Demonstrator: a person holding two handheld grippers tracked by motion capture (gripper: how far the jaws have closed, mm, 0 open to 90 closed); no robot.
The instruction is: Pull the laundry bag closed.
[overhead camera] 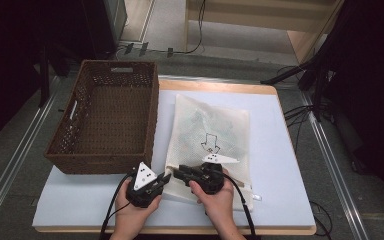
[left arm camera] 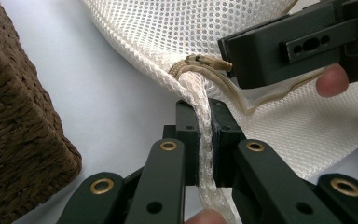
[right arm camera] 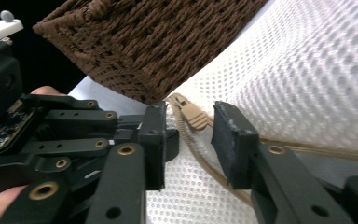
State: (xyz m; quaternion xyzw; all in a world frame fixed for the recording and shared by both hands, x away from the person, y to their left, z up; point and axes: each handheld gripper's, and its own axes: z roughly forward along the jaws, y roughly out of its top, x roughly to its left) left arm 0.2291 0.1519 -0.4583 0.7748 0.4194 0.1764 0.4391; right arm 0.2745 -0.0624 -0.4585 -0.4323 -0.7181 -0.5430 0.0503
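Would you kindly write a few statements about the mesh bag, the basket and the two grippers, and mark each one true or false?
1. The left gripper is clamped on a bunched corner of the white mesh bag. True.
2. The right gripper has its jaws shut tight on the zipper pull. False: the jaws stand apart, with the tan pull between them, untouched.
3. The woven basket holds the mesh bag. False: the bag lies flat on the table beside it.
4. The basket stands left of the bag in the high view. True.
5. The zipper pull is tan. True.
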